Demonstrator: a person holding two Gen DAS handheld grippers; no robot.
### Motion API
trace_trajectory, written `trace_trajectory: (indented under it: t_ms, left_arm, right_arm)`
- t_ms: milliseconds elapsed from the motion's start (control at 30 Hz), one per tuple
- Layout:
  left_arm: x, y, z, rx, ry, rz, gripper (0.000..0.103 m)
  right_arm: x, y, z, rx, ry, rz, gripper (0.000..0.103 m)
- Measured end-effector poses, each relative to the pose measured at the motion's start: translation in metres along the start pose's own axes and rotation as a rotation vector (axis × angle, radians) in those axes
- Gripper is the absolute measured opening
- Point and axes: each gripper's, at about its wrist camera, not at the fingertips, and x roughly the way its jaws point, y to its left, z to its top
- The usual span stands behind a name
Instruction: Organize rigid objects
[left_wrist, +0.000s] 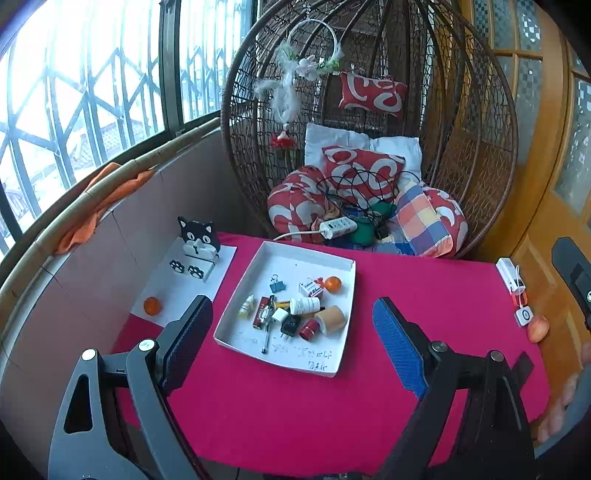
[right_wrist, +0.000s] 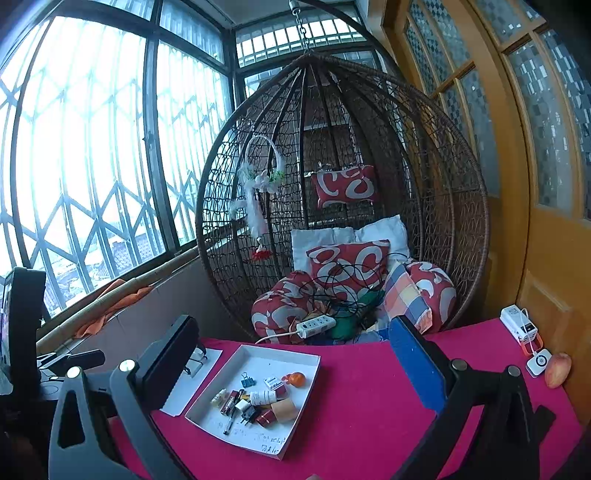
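Note:
A white tray (left_wrist: 343, 266) lies on the red tablecloth (left_wrist: 424, 288) and holds several small items: a blue binder clip (left_wrist: 277, 285), an orange ball (left_wrist: 333, 284), a white bottle (left_wrist: 304, 305), a pen (left_wrist: 266, 332), plugs, a red cap (left_wrist: 309, 329) and a tan roll (left_wrist: 332, 318). A second orange ball (left_wrist: 152, 305) rests on a white sheet (left_wrist: 177, 288) beside a cat-shaped stand (left_wrist: 197, 240). My left gripper (left_wrist: 291, 301) hovers open over the tray's near side, holding nothing. My right gripper (right_wrist: 291, 321) is open too, higher and further back from the tray (right_wrist: 314, 360).
A power bank (left_wrist: 509, 277), a small white device (left_wrist: 524, 315) and a peach (left_wrist: 537, 328) sit at the cloth's right edge by the wooden door. A wicker hanging chair (left_wrist: 476, 155) with cushions, cables and a power strip (left_wrist: 338, 226) stands behind the table. A low wall runs along the left.

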Motion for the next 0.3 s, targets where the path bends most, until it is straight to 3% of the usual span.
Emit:
trace_trajectory:
  t_ms: [300]
  left_arm:
    - [0.0023, -0.0008, -0.0003, -0.001, 0.005, -0.002, 0.089]
  right_arm:
    - [0.0035, -0.0007, -0.0006, 0.002, 0.022, 0.007, 0.103]
